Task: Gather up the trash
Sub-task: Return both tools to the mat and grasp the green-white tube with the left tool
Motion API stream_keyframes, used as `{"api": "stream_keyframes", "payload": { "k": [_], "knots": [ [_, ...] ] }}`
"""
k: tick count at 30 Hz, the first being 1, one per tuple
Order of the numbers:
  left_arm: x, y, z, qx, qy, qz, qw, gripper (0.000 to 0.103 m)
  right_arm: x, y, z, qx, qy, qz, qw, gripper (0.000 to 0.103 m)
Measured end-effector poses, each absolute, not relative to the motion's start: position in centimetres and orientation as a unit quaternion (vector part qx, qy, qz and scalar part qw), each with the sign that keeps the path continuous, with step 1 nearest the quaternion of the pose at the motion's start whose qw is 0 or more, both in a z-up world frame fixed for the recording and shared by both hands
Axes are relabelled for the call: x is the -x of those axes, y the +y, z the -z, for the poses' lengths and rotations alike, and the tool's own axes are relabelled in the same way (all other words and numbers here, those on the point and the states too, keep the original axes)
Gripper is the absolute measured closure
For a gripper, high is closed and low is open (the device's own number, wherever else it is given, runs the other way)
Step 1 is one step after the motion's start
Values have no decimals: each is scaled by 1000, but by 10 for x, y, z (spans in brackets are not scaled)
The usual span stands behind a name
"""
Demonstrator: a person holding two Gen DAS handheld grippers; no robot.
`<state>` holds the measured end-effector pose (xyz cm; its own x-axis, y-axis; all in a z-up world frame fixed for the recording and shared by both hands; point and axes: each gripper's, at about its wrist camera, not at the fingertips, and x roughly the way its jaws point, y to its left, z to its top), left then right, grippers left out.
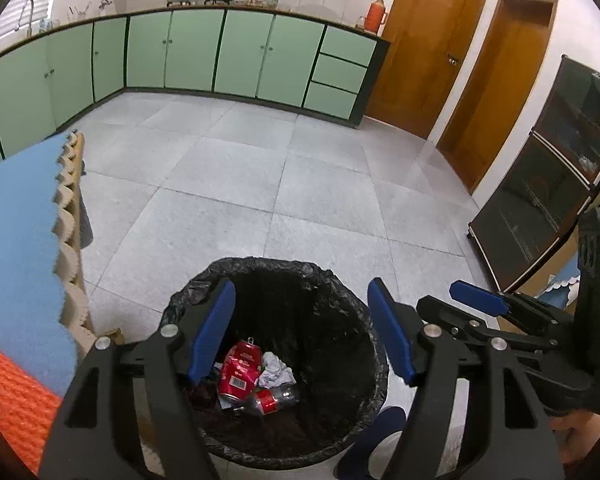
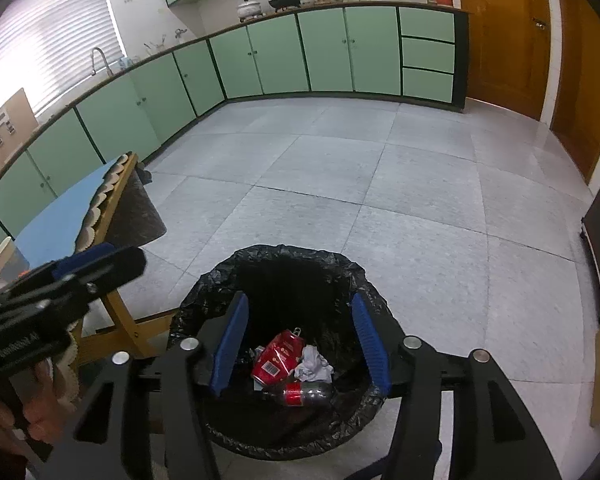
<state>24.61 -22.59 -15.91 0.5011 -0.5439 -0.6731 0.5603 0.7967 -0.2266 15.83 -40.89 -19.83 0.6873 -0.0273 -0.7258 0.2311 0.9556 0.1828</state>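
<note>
A round bin with a black liner [image 1: 332, 280] [image 2: 340, 264] stands on the floor right below both grippers. Inside lie a crushed red can [image 1: 238, 374] [image 2: 278, 356], a white paper wad [image 1: 274, 372] [image 2: 314, 366] and a small bottle with a red label [image 1: 270, 398] [image 2: 304, 394]. My left gripper [image 1: 302, 332] hangs open and empty over the bin's mouth. My right gripper [image 2: 300, 344] is also open and empty over the bin, and shows at the right of the left wrist view [image 1: 476, 298].
A wooden table with a blue cloth [image 1: 16, 232] [image 2: 60, 212] stands left of the bin, an orange mat [image 1: 12, 392] at its near end. Green cabinets [image 1: 240, 52] line the far walls. Wooden doors [image 1: 428, 40] and a dark glass cabinet [image 1: 548, 168] stand at the right.
</note>
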Motion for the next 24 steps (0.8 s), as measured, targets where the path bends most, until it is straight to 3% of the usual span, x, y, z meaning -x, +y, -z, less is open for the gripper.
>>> {"api": "stream_keyframes", "payload": {
  "k": [9, 13, 24],
  "knots": [
    [-203, -157, 106, -7, 312, 282, 907, 23, -132, -379, 162, -130, 345, 38, 929, 34],
    [-175, -110, 90, -21, 284, 230, 931, 23, -124, -342, 146, -124, 320, -6, 939, 31],
    [-120, 3, 99, -39, 272, 50, 960, 23, -127, -225, 136, -77, 285, -94, 951, 29]
  ]
}}
